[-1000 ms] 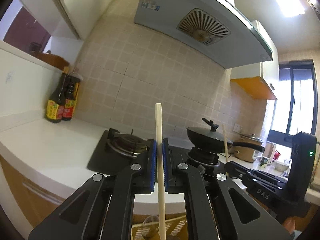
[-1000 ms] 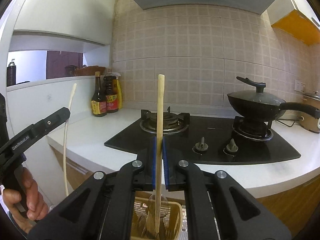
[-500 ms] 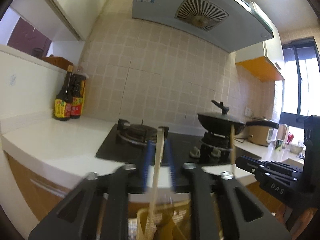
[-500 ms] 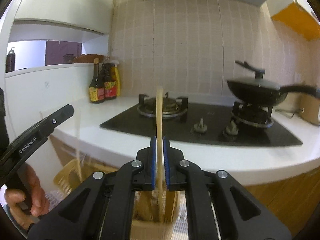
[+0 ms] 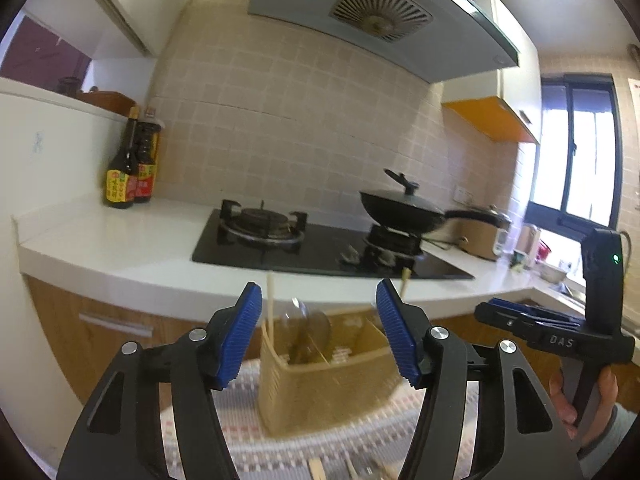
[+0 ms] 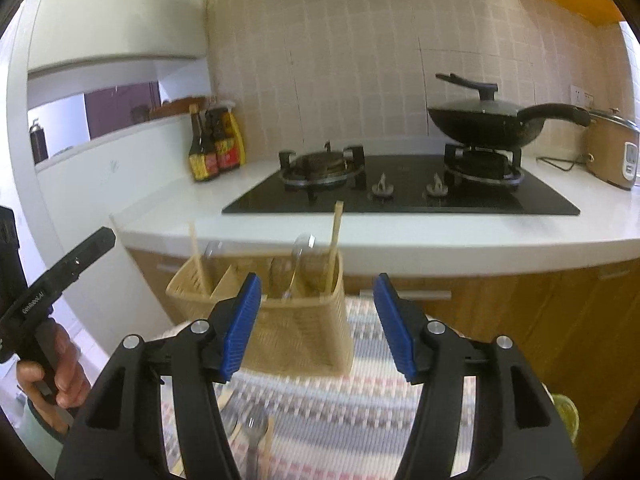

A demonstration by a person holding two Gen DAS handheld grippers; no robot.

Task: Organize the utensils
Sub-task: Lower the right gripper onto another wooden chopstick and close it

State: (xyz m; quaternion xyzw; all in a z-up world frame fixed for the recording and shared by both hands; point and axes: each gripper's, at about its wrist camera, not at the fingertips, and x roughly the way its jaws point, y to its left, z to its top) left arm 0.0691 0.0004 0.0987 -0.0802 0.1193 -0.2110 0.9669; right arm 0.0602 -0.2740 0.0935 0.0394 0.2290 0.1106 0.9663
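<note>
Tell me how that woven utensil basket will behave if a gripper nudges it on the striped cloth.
The basket looks light and thin-walled, so it would probably slide or skid rather than resist. It stands tall and narrow with chopsticks sticking up above its rim, so a high push might tip it. The striped cloth may bunch underneath.

Left hand-held gripper [image 5: 319,330] and right hand-held gripper [image 6: 316,322], jaws just opened, nothing between them
</note>
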